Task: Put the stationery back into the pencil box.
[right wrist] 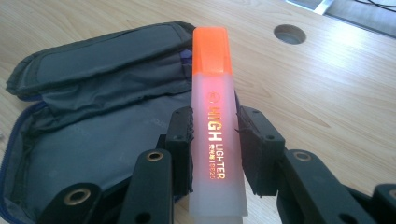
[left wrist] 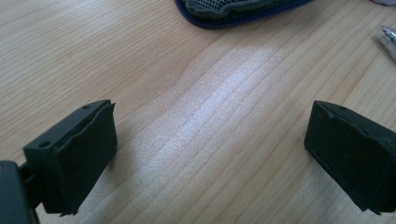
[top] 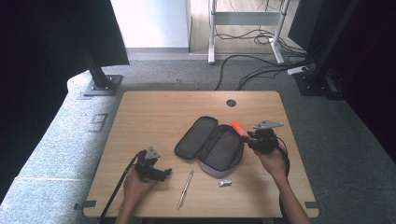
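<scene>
Hidden or cut off: in the right gripper view, the bottom edge of the frame cuts the lower end of the translucent orange highlighter pen, and the pen's body masks part of the open dark grey fabric pencil case behind it. In the left gripper view, only a blue-zipped edge of the case enters at 12 o'clock, and the silver ballpoint pen is cropped to its tip at 2 o'clock. In the high view, the small white-grey object just below the case is too small to identify.

Right gripper: jaws closed on the highlighter, one pad against each side of the barrel, orange cap pointing away from the hand. The highlighter sits at 3 o'clock of the case, above its right edge, clear of the table.

Left gripper: jaws wide apart, nothing between them, bare light wooden table visible in the gap. It lies at 8 o'clock of the case, well apart from it.

Surroundings: the ballpoint pen lies on the table at 6 o'clock of the case, between the two hands. A round cable hole sits at 12 o'clock near the far edge. Beyond the table, black cables cross the grey floor.
</scene>
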`<state>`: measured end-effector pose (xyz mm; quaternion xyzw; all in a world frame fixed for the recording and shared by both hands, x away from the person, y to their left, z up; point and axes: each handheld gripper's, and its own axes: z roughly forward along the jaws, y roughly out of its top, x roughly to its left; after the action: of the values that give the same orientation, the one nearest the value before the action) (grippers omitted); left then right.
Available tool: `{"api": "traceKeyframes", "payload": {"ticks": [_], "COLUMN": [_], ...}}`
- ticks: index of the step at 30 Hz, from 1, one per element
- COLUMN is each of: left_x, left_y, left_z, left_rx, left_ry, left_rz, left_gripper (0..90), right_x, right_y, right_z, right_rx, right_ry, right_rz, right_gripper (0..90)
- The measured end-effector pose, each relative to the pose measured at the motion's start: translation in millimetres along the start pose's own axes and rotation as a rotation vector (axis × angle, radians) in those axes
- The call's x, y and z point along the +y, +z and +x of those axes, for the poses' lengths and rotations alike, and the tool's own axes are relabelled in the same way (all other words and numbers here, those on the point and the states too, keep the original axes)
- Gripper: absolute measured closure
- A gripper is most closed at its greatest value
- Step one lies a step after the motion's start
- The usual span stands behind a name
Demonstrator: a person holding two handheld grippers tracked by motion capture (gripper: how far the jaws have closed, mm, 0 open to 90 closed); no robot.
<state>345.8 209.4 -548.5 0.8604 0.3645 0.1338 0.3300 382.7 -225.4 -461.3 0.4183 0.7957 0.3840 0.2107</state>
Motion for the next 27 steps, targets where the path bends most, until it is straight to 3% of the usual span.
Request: {"api": "traceKeyframes", "payload": {"ticks": [12, 27], "left_x": [0.0, 0.0], "left_y": [0.0, 0.0], "left_z": [0.0, 0.0], "left_rx": [0.000, 0.000], "left_ry": [0.000, 0.000], "left_rz": [0.000, -0.001], "left_gripper": [2.4, 2.5], "right_x": [8.2, 8.3], "right_y": [17.6, 39.6], "right_z": [21.2, 36.1], "right_rx": [0.040, 0.067], "right_ry": [-0.038, -0.058], "right_rz": [0.016, 0.037], "right_gripper": [65.4, 65.4]}}
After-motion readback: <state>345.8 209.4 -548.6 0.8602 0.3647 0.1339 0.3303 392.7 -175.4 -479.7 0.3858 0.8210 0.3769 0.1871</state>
